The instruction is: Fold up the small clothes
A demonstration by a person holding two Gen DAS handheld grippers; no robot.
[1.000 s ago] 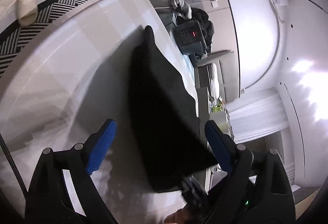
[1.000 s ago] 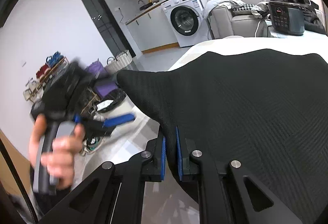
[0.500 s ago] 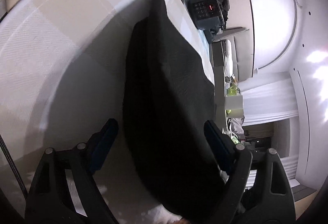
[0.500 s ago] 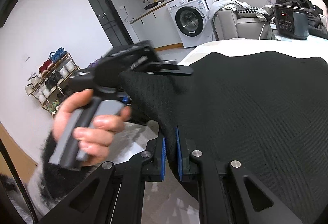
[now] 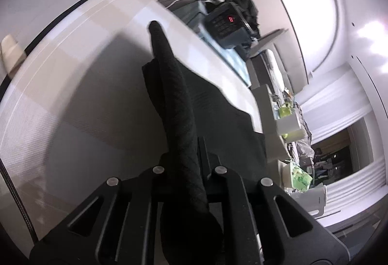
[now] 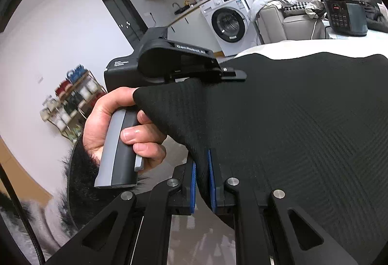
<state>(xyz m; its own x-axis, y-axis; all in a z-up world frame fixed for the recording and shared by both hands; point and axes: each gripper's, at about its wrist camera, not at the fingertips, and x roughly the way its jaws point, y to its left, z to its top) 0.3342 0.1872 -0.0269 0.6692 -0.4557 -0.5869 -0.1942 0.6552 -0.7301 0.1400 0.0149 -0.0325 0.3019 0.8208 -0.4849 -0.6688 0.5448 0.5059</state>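
A black textured garment (image 5: 174, 85) lies on the pale table (image 5: 72, 71), its near edge lifted off the surface. The jaws of my left gripper (image 5: 186, 144) are closing on a raised ridge of that cloth, and the fingers stand tight against it. In the right wrist view the garment (image 6: 303, 131) fills the right half. My right gripper (image 6: 201, 168) is shut on its near corner between blue pads (image 6: 193, 182). A hand (image 6: 116, 119) holds the left gripper (image 6: 230, 74) at the cloth's left corner.
A dark pressure cooker (image 6: 344, 15) with a red display stands at the table's far side, before a grey sofa (image 6: 291, 20) piled with clothes. A washing machine (image 6: 230, 22) and a shoe rack (image 6: 70, 95) stand beyond. A white kettle (image 5: 312, 197) sits off to the right.
My left gripper moved in over the garment's edge and went from wide open to shut on a fold. The right gripper kept its grip and stayed put.
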